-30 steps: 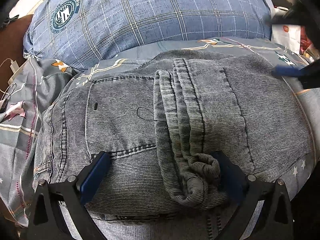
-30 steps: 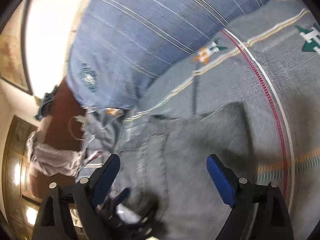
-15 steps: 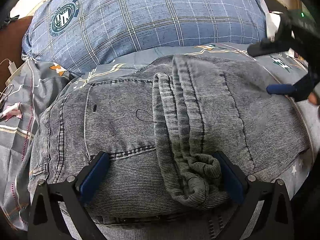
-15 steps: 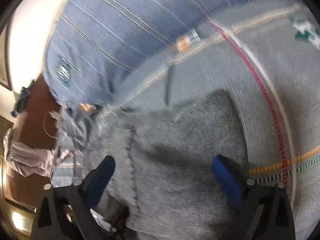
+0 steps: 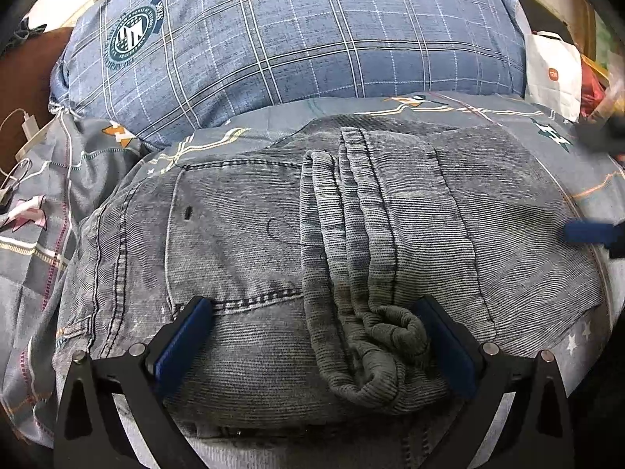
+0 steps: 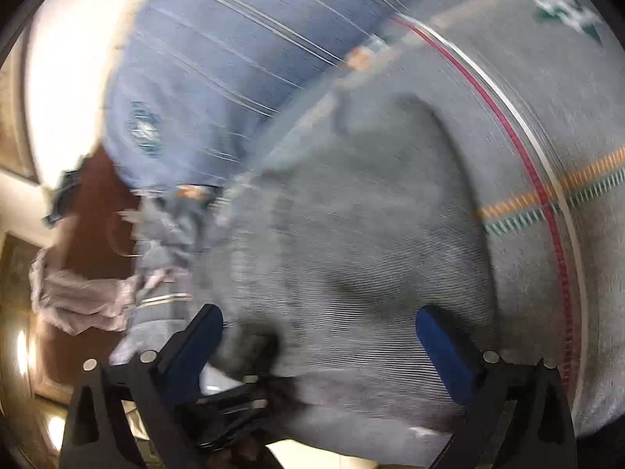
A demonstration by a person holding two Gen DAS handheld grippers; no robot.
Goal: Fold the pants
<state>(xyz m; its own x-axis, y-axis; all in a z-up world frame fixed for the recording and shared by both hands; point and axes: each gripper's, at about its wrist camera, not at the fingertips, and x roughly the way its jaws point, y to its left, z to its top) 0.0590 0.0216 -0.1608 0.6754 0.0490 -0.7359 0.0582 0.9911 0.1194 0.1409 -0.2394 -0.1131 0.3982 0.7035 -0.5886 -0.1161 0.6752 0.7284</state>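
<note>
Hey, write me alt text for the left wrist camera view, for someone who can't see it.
Folded grey pants lie on a patterned bedsheet, their ribbed waistband bunched down the middle, with the left gripper open and its blue fingers resting on the near edge. A blue plaid pillow sits behind, and one blue finger of the right gripper shows at the right edge.

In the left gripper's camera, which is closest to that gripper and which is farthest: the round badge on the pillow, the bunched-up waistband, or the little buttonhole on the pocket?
1. Bunched-up waistband, right by the jaws, toward the right one.
2. Buttonhole, farther up on the left pocket.
3. Round badge, far off at the upper left on the checked pillow.
</note>
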